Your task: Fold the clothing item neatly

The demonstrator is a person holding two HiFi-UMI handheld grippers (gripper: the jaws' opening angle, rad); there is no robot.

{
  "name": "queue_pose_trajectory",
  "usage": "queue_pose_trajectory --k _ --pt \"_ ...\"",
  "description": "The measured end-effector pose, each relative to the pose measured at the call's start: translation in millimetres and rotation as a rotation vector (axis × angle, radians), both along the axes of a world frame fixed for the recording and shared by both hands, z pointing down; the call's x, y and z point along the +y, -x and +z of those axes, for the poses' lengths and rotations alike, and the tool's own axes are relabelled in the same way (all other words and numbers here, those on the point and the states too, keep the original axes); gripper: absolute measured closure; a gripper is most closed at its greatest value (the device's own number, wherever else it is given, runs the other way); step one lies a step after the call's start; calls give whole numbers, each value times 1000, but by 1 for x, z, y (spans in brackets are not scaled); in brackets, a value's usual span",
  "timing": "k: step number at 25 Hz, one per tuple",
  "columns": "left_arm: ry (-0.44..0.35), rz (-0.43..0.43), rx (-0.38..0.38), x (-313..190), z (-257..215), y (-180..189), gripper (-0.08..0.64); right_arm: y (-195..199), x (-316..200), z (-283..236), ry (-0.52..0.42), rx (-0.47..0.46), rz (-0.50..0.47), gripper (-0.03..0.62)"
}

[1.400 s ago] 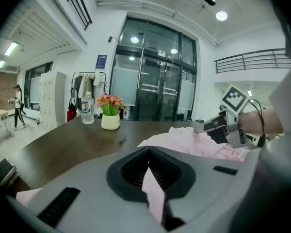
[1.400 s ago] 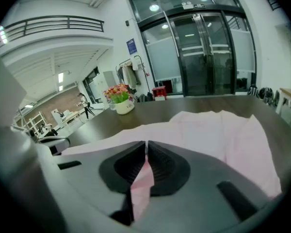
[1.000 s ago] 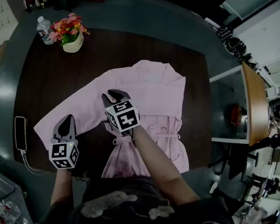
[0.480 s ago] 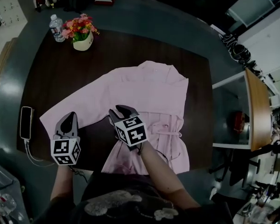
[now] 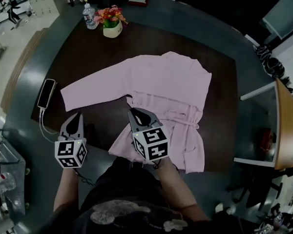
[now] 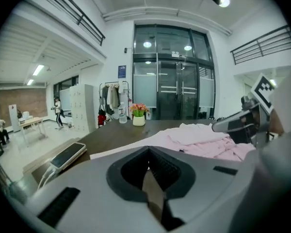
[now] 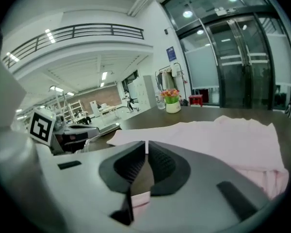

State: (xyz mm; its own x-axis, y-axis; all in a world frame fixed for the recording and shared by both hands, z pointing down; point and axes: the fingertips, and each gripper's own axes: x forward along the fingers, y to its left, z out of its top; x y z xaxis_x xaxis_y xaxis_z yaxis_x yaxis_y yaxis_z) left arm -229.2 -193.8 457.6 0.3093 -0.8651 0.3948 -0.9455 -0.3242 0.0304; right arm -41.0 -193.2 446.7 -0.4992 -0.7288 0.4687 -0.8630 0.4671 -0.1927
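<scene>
The pink robe (image 5: 171, 82) lies spread on the dark worktop (image 5: 88, 48), hem at the near edge and one sleeve reaching left over bare wood, where the left gripper (image 5: 77, 116) hovers, fingers together and empty, while the right gripper (image 5: 134, 112), angled down over the waist, has fingers that have just been closing with nothing between them.

The dark table (image 5: 88, 57) bears a spread pink garment (image 5: 171, 87), a phone (image 5: 47, 93), a flower pot (image 5: 112, 29) and a bottle (image 5: 89, 16).
</scene>
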Motion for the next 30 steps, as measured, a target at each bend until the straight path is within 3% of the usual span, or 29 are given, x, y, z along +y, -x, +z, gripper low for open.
queue_pose_trajectory --k 3,7,11,14,18,20,22,24,30 --pt "13 -54 22 23 1 15 552 33 24 3 -16 30 -77 586" --pt "9 -51 -5 36 0 38 552 86 45 -1 -23 42 -158 586" --pt "7 -37 -1 29 3 76 552 142 45 -2 -52 57 -169 586" --pt "14 -1 -2 15 9 108 552 188 28 12 -68 89 -158 584" --pt "-15 79 -89 -13 14 152 552 254 6 39 -61 181 -184 584" --pt "-7 102 -71 -25 19 170 552 279 -6 54 -48 226 -188 584" --pt "8 125 -55 -34 26 184 552 296 -16 71 -12 255 -181 579" --pt "13 140 -44 -41 31 195 552 308 -26 88 34 284 -177 527" --pt "62 158 6 -47 47 218 552 322 -49 124 132 364 -149 522"
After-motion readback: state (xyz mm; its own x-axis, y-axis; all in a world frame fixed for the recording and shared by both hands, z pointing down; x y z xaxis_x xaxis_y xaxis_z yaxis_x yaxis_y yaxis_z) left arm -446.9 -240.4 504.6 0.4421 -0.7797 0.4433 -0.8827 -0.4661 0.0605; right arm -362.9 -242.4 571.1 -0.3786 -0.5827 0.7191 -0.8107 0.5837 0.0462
